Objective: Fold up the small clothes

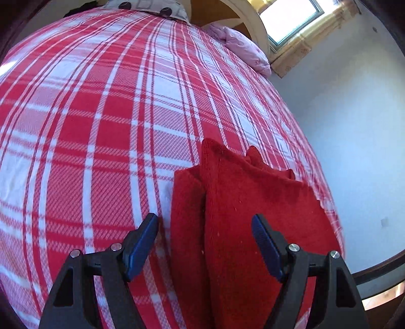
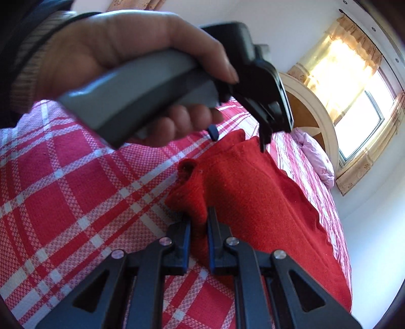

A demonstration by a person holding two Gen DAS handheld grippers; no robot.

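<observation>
- Black fingers of your right gripper fill the near edge of the right wrist view, drawn close together and pinching a bunched corner of the red knit garment.
- Your left gripper stands wide apart over the same red knit garment, its blue pads clear of the cloth and holding nothing.
- Red knit lies on the plaid bedspread, toward the bed's right edge, already doubled into a long panel with a layered edge showing on its left.
- Judging by that layering, at least one fold is made; the pinched corner is not yet laid flat, and a final fold probably remains.
- Only the right wrist view shows your left hand wrapped round the grey handle, with the left gripper's tips hovering at the garment's far end.
- Only the left wrist view shows the open stretch of bedspread to the left and the pillow at the far end; both views catch the pink quilt by the window.
</observation>
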